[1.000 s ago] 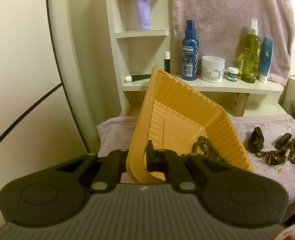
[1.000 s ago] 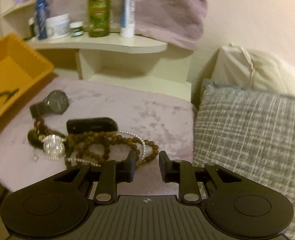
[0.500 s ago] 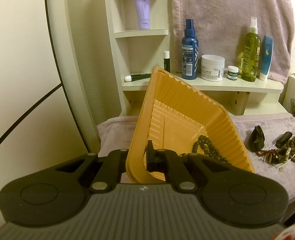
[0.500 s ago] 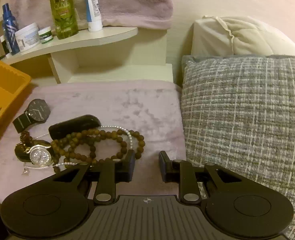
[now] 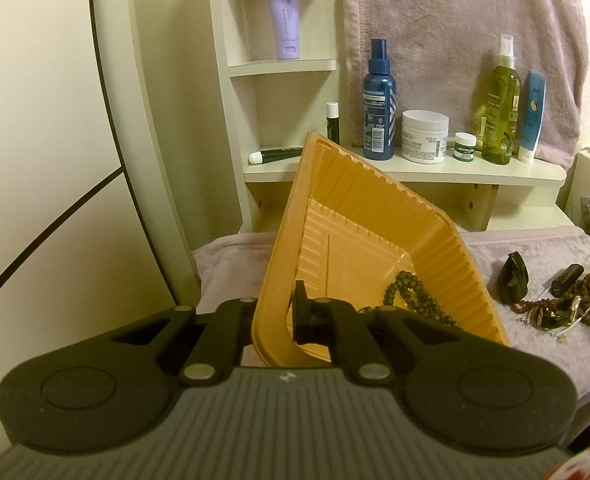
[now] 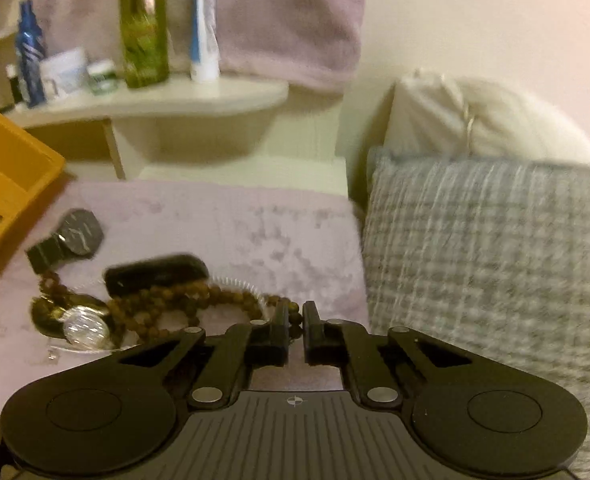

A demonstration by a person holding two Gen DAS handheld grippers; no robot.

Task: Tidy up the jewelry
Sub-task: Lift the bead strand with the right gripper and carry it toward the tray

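The orange tray (image 5: 375, 216) is clamped at its near rim by the left gripper (image 5: 273, 318) and held tilted, a dark bead strand (image 5: 409, 294) lying inside. The right gripper (image 6: 294, 330) is nearly closed around a brown bead necklace (image 6: 183, 304), just right of the tray, beside a black watch (image 6: 73, 236).

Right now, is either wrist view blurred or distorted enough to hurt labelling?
Left wrist view: sharp, though fisheye bends the wall edges; the ribbed orange plastic tray gripped by the left gripper reads clearly. Right wrist view: motion-smeared throughout; the brown wooden bead strand near the right gripper and the green bottle label are soft.
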